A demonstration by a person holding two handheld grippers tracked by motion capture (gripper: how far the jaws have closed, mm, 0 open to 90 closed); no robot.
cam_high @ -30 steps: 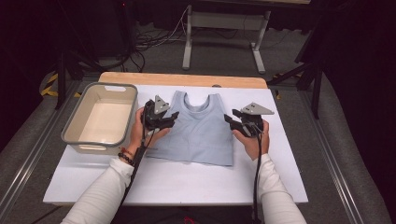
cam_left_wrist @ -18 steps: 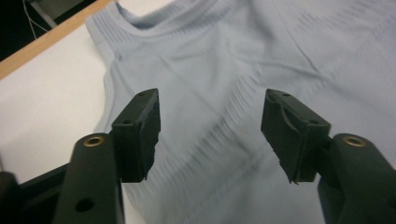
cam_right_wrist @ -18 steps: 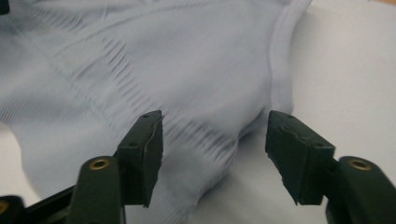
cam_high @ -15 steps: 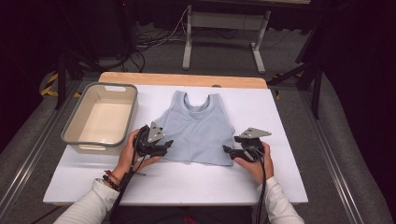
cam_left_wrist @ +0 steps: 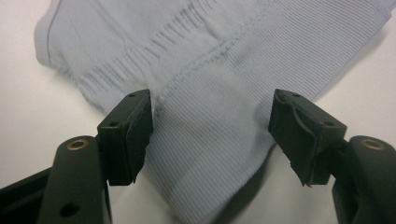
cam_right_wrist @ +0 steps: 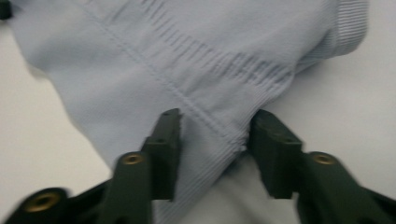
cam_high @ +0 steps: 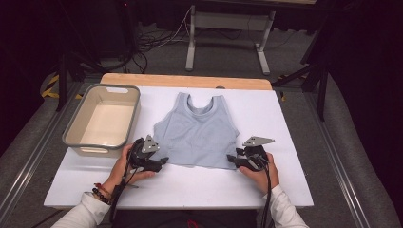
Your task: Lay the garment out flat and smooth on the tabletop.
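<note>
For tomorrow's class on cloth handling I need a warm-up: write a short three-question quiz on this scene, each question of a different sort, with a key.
1. True or false: the grey tank top lies flat on the white table with its neckline toward the far edge.
2. Which part of the top do the left claw and right claw straddle? A) the shoulder straps B) the two bottom corners C) the neckline
3. Fill in: the beige tub stands on the side of the ______ claw.

Key: 1 true. 2 B. 3 left.
</note>
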